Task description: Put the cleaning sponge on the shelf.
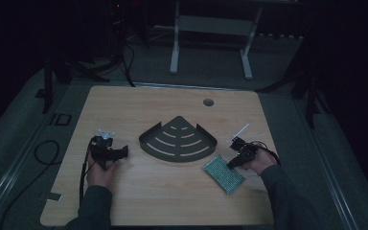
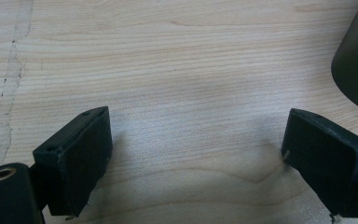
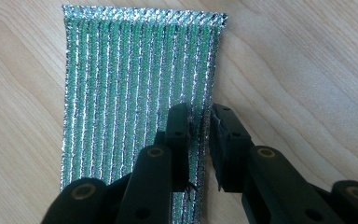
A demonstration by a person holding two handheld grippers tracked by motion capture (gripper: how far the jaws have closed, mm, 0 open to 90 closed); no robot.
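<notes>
Right gripper view: the right gripper (image 3: 199,122) pinches the green sparkly sponge's (image 3: 135,79) right edge; that thin hold may slip.

Both grippers are black: the left gripper (image 1: 109,154) has blocky, scuffed pads (image 2: 77,161), the right gripper (image 3: 199,135) brass-ringed holes along its arms (a cable trails each). Dark grey-green sleeves (image 1: 95,208) nearer than the corner tray (image 1: 178,141).

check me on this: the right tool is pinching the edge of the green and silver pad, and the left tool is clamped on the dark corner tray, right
Not quite. The left tool holds nothing: the left gripper view shows its jaws wide apart over bare table, with the dark corner tray off to the side. The right tool does pinch the edge of the green and silver pad.
</notes>
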